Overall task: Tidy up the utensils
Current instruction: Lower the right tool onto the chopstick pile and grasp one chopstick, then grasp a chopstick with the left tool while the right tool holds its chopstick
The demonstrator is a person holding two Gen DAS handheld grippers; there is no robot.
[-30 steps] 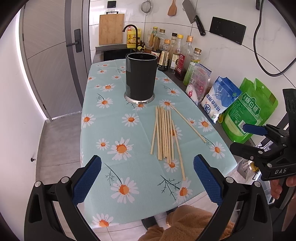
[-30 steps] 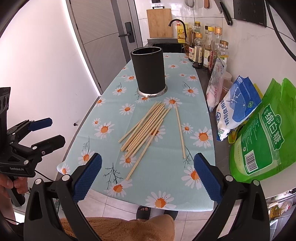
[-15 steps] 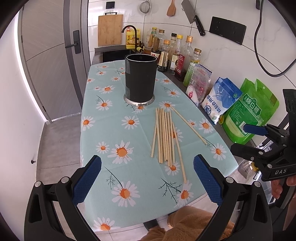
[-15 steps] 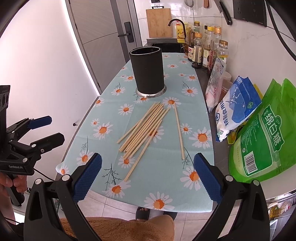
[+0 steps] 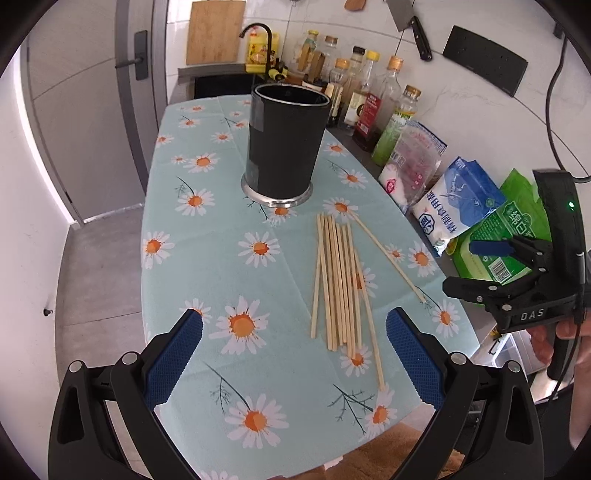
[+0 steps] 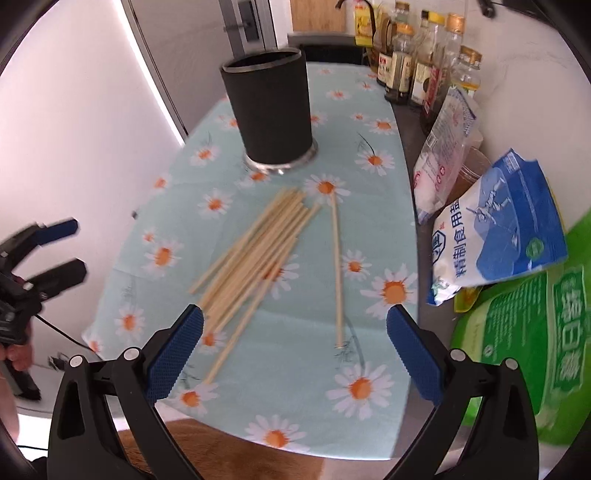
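Observation:
Several wooden chopsticks (image 5: 338, 284) lie in a loose bundle on the daisy-print tablecloth (image 5: 207, 266), with one chopstick (image 5: 388, 254) lying apart to their right. A black cylindrical holder (image 5: 284, 144) stands upright behind them. In the right wrist view the bundle (image 6: 255, 254), the single chopstick (image 6: 337, 273) and the holder (image 6: 273, 110) show too. My left gripper (image 5: 293, 350) is open and empty above the table's near edge. My right gripper (image 6: 293, 350) is open and empty, close over the near ends of the chopsticks. Each gripper also shows in the other's view, the right one (image 5: 480, 269) and the left one (image 6: 62, 247).
Bags of salt (image 5: 454, 203) and sugar (image 5: 506, 236) and several bottles (image 5: 369, 107) line the wall on the right. A sink with a tap (image 5: 258, 40) and a cutting board (image 5: 214, 31) are behind the table. A door (image 5: 92, 110) and floor lie to the left.
Both grippers have moved forward and lower toward the table; the right one came closest, toward the chopsticks. Both stay open. The chopsticks and holder have not moved.

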